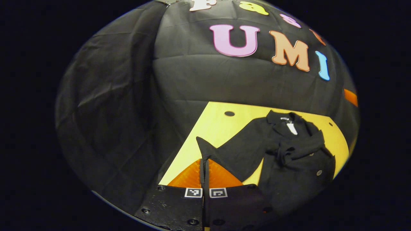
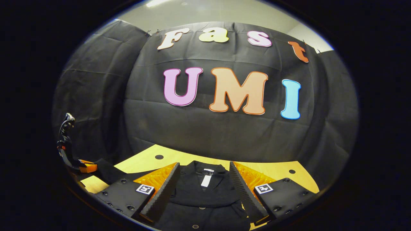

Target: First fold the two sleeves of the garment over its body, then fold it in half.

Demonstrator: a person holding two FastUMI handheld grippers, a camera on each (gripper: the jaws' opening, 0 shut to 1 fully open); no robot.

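A black buttoned coat [image 1: 298, 166] lies on the yellow table [image 1: 221, 125], collar and white tag [image 1: 291, 128] at the far end. One sleeve [image 1: 298, 150] is folded across its body. The other sleeve [image 1: 234, 150] stretches out toward my left gripper [image 1: 204, 162], which is shut on the cuff. In the right gripper view the coat's collar [image 2: 205, 179] lies between the fingers of my open right gripper [image 2: 204, 164], which hovers just above it. The left gripper [image 2: 72, 160] shows at the far left there, holding the sleeve [image 2: 106, 171].
Black cloth walls [image 2: 224, 134] close off the booth behind and to the left of the table [image 2: 276, 170]. The tabletop has small round holes [image 1: 229, 113]. Bare wood shows left of the coat and behind the collar.
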